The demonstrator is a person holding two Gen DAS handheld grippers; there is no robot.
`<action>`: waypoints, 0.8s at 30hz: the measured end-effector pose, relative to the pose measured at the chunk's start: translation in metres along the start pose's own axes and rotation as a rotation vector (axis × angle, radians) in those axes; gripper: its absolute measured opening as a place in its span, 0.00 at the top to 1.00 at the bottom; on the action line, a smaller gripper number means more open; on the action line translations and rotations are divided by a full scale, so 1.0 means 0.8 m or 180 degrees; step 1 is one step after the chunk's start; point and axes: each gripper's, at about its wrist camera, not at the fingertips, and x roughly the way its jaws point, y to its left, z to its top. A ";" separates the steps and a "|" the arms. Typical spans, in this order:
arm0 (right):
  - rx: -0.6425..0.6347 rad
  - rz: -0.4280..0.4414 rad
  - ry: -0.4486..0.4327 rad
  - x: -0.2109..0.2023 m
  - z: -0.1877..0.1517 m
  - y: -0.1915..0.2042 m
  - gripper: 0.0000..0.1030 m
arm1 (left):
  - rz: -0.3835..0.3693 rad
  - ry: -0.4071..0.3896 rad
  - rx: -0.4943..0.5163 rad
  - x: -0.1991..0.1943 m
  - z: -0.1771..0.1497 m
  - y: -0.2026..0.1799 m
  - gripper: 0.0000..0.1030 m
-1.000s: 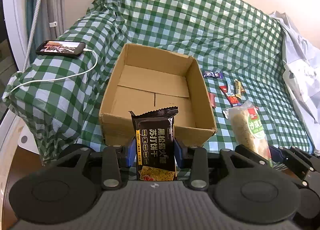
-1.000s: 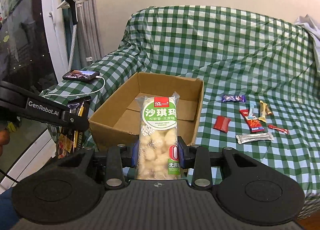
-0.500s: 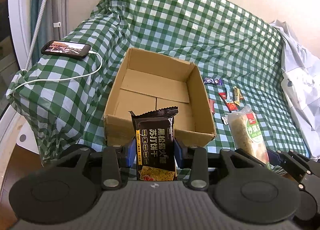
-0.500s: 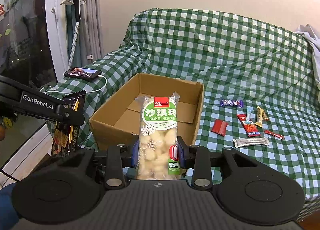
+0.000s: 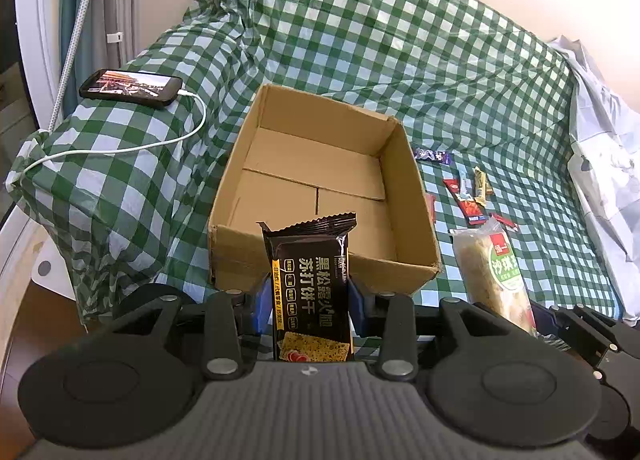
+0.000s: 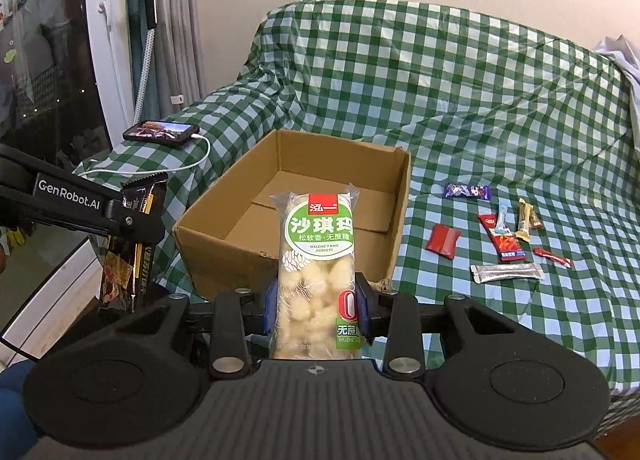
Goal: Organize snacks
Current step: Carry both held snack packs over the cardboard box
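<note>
At the far left a phone (image 5: 131, 90) lies on the checked cloth (image 5: 360, 44) covering the sofa arm, with a white cable (image 5: 132, 146) plugged into its right end and trailing left over the arm. To its right an open cardboard box (image 5: 416, 212) sits on the covered seat; nothing shows inside it but its bare floor flaps.

The left gripper (image 5: 310, 306) pinches a black cracker packet (image 5: 310, 284) upright between its blue pads, just near of the box's near wall. From the right wrist camera the same packet (image 6: 132, 244) hangs at the left, held near and left of the box (image 6: 224, 260).

The right gripper (image 6: 316, 310) clamps a green-labelled pastry bag (image 6: 318, 272) upright, in front of the box's near right corner. In the left wrist view this bag (image 5: 494, 272) stands to the right of the box.

Further right, loose snacks lie on the seat: a red packet (image 6: 442, 241) just beside the box's right wall, a purple wrapper (image 6: 467, 191) farther back, a red sachet (image 6: 503, 239) with a pale blue stick (image 6: 502, 217) lying on it, a tan bar (image 6: 525, 222) beside them, a small red stick (image 6: 553, 257) and a silver sachet (image 6: 506, 273) nearest. At the far right edge a white cloth (image 5: 604, 164) is bunched on the sofa.
</note>
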 end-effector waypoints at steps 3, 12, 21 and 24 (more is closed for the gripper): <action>-0.0006 -0.0008 0.0041 0.007 0.002 0.001 0.63 | 0.0008 0.0009 -0.0028 0.007 0.007 0.003 0.58; -0.0024 -0.0057 0.0124 0.036 0.023 -0.001 0.63 | 0.0051 0.0003 -0.0099 0.033 0.044 0.015 0.58; -0.0082 -0.0060 0.0157 0.080 0.051 0.001 0.63 | 0.0086 -0.0026 -0.0140 0.073 0.095 0.020 0.58; -0.0085 -0.0052 0.0189 0.100 0.061 -0.004 0.63 | 0.0093 -0.0010 -0.0173 0.093 0.112 0.023 0.58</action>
